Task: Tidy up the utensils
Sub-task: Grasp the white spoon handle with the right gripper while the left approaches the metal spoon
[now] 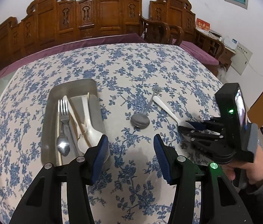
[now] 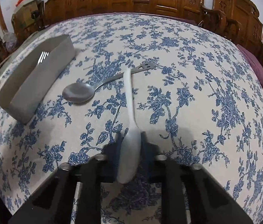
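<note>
Two spoons lie outside the tray (image 1: pixel 71 85): right gripper (image 2: pixel 129 149) pinches the light, slippery white spoon's (image 2: pixel 129 97) bowl; left gripper (image 1: pixel 129 153), at six o'clock, gapes empty.

Bare cloth (image 1: pixel 131 65) lies beyond the metal spoon (image 1: pixel 140 119); tray (image 1: pixel 47 112) blocks left.

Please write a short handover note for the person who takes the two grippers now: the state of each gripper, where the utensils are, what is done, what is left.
Left gripper: open, holding nothing, hovering above the tablecloth beside the metal tray.
Right gripper: shut on the bowl of the white plastic spoon, whose handle lies across the handle of the metal spoon.
Done: a fork, a small metal spoon, chopsticks and a white spoon lie in the tray.
Left: carry the held white plastic spoon to the tray, then the metal spoon on the cloth.
</note>
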Demonstrator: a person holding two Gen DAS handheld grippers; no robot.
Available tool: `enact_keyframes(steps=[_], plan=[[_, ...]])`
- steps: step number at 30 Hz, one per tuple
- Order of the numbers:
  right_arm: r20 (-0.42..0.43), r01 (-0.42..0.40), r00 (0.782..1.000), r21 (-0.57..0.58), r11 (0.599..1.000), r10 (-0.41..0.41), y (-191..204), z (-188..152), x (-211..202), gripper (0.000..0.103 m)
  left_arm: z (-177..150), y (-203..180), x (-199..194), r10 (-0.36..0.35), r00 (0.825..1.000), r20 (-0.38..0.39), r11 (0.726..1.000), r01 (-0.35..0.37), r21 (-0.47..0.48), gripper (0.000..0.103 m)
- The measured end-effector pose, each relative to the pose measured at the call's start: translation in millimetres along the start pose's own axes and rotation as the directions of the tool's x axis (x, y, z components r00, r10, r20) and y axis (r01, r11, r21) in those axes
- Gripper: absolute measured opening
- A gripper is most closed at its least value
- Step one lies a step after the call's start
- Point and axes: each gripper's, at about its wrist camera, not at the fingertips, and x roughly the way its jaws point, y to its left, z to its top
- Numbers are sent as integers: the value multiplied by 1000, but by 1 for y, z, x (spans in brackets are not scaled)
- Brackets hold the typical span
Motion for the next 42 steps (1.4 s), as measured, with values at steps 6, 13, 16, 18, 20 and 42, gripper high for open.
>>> enact_keyframes(steps=[6,13,16,18,20,42], plan=[[8,-52,999,51,997,51,-25,-2,-1,7,10,-11,23,4,1000,-28,1000,-4,14,48],[54,-119,992,80,990,115,-40,1,-11,7,26,-16,47,13,998,-53,1000,-12,26,48],[74,-124,990,87,988,118,-45,4,-14,7,32,-18,58,15,998,-69,999,-13,30,48],[81,-126,990,95,987,119,-49,5,-15,7,36,-19,67,20,997,-78,999,-18,38,48],[87,-133,988,102,986,124,-53,6,-14,7,40,-21,74,25,996,-89,999,-21,50,47],[145,-168,978,109,980,151,-67,16,-30,7,43,-29,137,57,961,-271,996,-37,76,27]])
